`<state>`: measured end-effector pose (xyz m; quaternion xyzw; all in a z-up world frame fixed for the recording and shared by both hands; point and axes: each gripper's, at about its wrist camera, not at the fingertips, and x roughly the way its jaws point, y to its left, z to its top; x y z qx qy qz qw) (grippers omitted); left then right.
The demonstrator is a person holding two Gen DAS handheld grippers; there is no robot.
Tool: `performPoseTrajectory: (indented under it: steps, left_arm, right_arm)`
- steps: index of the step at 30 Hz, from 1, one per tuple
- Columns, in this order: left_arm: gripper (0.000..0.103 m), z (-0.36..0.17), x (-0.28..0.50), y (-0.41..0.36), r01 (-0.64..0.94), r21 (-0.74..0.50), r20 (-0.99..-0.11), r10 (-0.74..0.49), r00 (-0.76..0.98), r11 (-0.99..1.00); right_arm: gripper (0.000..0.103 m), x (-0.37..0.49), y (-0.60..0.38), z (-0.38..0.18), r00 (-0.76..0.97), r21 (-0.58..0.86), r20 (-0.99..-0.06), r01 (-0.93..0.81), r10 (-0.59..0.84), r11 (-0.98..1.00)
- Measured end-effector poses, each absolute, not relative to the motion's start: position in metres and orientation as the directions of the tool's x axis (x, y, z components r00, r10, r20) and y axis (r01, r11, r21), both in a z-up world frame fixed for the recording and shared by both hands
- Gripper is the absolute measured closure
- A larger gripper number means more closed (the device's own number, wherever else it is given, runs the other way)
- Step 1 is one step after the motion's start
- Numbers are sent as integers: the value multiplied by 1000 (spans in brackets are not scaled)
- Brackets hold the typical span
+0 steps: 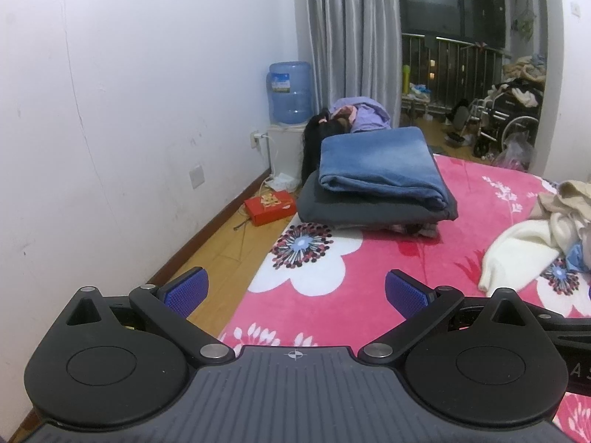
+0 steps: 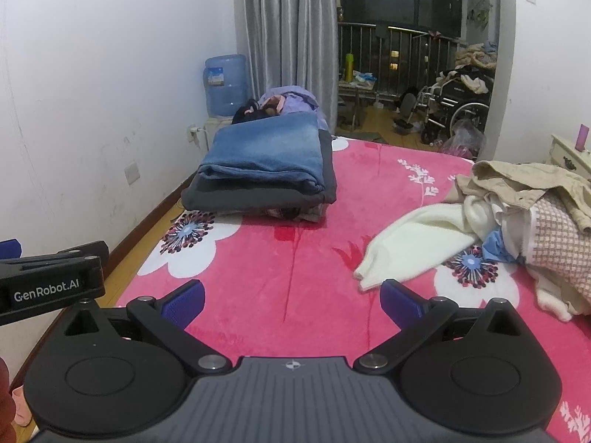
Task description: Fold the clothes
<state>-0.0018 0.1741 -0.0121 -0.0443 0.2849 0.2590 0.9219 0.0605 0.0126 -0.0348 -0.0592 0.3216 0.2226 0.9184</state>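
Note:
A stack of folded clothes, blue denim [image 1: 380, 166] on top of a dark grey piece [image 1: 369, 208], sits at the far left of the pink flowered bed [image 1: 388, 265]; it also shows in the right wrist view [image 2: 262, 158]. A loose pile of unfolded clothes lies at the right: a cream sweater [image 2: 413, 240], a beige garment [image 2: 517, 184] and a pink checked piece [image 2: 557, 236]. My left gripper [image 1: 295, 291] is open and empty over the bed's near left edge. My right gripper [image 2: 291, 297] is open and empty above the bed, with the cream sweater just beyond its right finger.
A white wall runs along the left with wooden floor [image 1: 229, 254] beside the bed. A red box [image 1: 269, 206], a water bottle [image 1: 290, 92], a grey curtain [image 1: 351, 37] and a wheelchair [image 1: 506, 118] stand beyond. A white dresser [image 2: 569, 155] is at the right.

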Motion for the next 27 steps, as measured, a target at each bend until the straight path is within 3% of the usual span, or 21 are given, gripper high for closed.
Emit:
performPoseTrajectory:
  steps: [27]
  left_arm:
    - [0, -15, -1, 174, -499, 46, -572, 432, 697, 865]
  right_arm:
    - [0, 62, 11, -39, 691, 18, -638, -428, 340, 904]
